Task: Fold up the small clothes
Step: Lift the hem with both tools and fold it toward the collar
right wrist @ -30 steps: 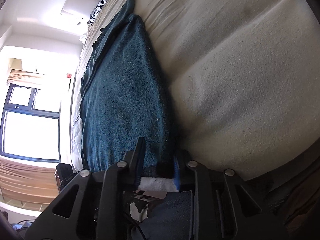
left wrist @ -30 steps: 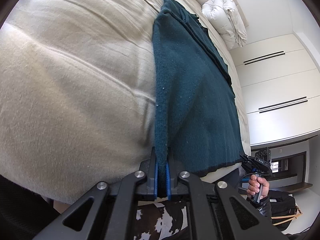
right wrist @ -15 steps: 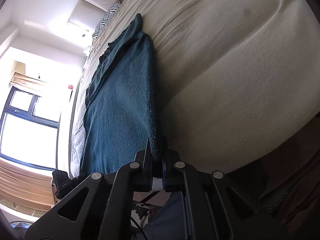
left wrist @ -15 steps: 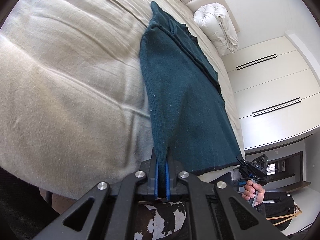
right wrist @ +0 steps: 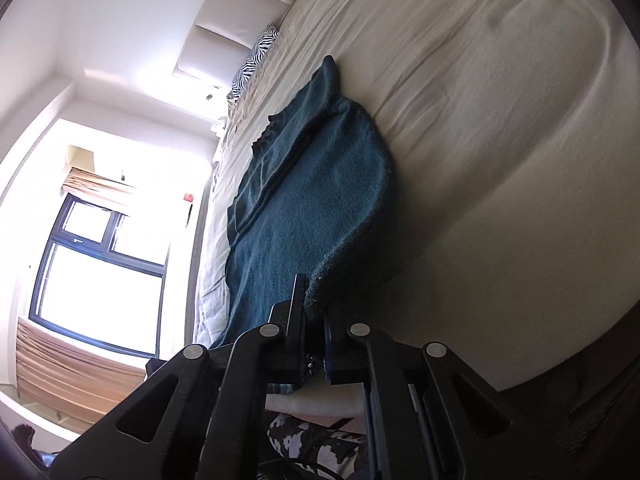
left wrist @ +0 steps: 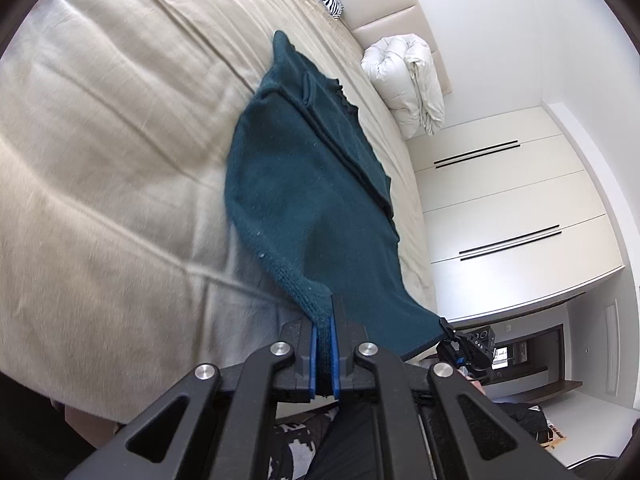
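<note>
1. Teal knit sweater (left wrist: 304, 184) lies on the bed (left wrist: 100, 160), its long axis running away toward the headboard (left wrist: 380, 20); my left gripper (left wrist: 325, 344) is clamped on its near hem corner.
2. Right wrist view: my right gripper (right wrist: 314, 336) pinches the other near corner (right wrist: 316, 292); both hands sit equally near, the sweater (right wrist: 312, 200) stretching ahead.

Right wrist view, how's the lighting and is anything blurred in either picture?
Right wrist view: the window is blown out white, and the bed sheet falls into shadow near the right tool. Left wrist view: evenly lit, the sheet smeared by motion blur, the teal garment sharper; fisheye bending in both.
</note>
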The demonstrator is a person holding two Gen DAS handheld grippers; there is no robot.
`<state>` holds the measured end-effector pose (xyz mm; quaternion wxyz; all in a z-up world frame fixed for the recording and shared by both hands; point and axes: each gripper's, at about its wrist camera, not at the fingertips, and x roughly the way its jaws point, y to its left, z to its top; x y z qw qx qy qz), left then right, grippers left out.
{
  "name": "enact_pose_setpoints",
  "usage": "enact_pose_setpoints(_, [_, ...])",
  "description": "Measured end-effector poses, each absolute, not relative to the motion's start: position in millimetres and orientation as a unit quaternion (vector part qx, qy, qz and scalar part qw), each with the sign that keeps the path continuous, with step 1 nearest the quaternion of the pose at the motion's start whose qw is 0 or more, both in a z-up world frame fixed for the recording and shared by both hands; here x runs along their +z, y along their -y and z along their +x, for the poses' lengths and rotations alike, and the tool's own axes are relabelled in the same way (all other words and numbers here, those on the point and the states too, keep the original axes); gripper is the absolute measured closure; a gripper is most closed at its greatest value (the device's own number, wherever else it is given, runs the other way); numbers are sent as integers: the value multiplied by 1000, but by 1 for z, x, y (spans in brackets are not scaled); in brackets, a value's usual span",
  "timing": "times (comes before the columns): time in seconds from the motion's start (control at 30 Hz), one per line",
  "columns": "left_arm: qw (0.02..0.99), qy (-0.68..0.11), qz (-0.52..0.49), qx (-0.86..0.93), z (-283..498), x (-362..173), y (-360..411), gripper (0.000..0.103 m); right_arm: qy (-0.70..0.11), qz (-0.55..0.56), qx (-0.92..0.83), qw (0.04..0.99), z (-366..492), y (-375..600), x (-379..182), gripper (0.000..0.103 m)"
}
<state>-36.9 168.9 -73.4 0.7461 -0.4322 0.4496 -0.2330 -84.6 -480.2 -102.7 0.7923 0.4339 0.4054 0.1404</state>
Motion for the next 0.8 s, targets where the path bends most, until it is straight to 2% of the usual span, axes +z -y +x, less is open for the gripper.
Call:
enact_pose_setpoints(0.33, [732, -399, -500, -236, 36, -48, -195, 97, -361, 440, 151, 808, -8, 476, -63, 98])
enact_pose_setpoints(0.8, [737, -390, -507, -217, 185, -42, -206, 97, -351, 423, 112, 828, 155, 486, -45, 98])
